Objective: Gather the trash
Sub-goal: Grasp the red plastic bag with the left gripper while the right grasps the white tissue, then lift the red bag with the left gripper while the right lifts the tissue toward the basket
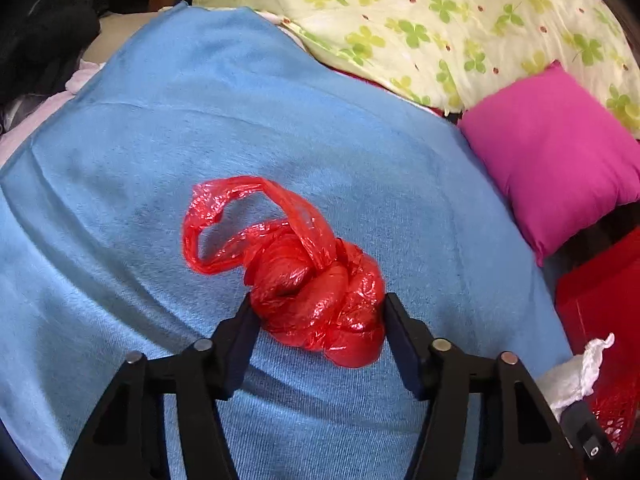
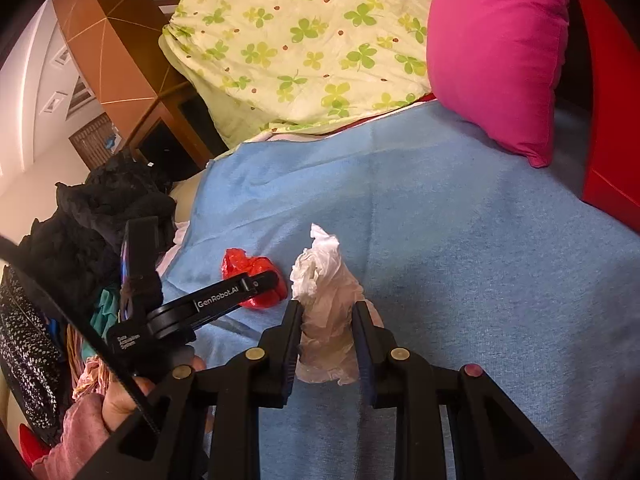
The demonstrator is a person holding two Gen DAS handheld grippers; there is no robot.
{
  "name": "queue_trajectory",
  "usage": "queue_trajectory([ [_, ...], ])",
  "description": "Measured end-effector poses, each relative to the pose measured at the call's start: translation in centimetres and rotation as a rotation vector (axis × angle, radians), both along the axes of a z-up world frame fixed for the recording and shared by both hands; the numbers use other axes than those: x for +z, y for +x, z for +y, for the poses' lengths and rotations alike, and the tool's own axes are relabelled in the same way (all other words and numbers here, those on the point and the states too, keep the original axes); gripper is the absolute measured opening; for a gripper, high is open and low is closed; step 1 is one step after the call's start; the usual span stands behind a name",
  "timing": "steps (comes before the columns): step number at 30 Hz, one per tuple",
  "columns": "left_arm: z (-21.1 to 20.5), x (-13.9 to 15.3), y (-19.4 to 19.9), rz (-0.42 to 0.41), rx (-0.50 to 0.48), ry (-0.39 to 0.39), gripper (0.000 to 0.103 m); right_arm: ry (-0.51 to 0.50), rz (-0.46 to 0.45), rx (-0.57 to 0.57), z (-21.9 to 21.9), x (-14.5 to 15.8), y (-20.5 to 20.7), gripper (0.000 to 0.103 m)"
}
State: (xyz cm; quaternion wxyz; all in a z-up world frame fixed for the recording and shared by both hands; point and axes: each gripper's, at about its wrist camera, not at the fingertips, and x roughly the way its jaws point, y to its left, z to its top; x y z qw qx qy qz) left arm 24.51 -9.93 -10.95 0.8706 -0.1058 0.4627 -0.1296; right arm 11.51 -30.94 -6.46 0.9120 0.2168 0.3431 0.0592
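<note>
We see a soft blue fleece blanket (image 1: 240, 128) spread out, a bright magenta square cushion (image 1: 556, 152) at its edge, beside a clover-print pale yellow quilt (image 1: 440, 20).

1 red plastic bag (image 1: 316, 300), 1 white crumpled tissue (image 2: 326, 312), 1 pink pillow (image 1: 556, 152), 1 blue blanket (image 1: 240, 128).

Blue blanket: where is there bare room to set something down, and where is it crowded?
The blue blanket is bare between the white wad and the pink pillow, and up toward the clover quilt. It is crowded at its left edge: the dark clothes, the left tool and the red bag.
</note>
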Motion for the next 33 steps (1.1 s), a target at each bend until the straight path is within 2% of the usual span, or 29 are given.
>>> queue_trajectory([
  [5,0.9,3.0,-4.0,-0.081,-0.026,0.029,0.058,-0.012,-0.053,0.011,0.9,1.2,-0.9,0.027],
  [7,1.3,4.6,-6.1,-0.120,-0.022,0.068,0.058,-0.002,-0.073,0.009,0.9,1.6,-1.4,0.027],
  [12,1.3,9.1,-12.9,-0.269,-0.030,0.226,0.058,-0.030,-0.152,-0.005,1.1,3.8,-4.3,0.027],
  [16,1.3,12.1,-17.6,-0.360,-0.037,0.295,0.058,-0.059,-0.242,-0.028,1.1,5.9,-8.4,0.027],
  [23,-0.5,15.8,-24.6,-0.499,-0.070,0.365,0.059,-0.115,-0.373,-0.079,0.8,8.5,-16.7,0.027],
  [28,-2.1,17.6,-28.1,-0.552,-0.107,0.365,0.059,-0.188,-0.424,-0.088,0.8,9.4,-20.8,0.027],
  [33,-3.8,18.4,-30.7,-0.584,-0.139,0.375,0.059,-0.213,-0.442,-0.105,0.0,9.6,-24.0,0.027],
])
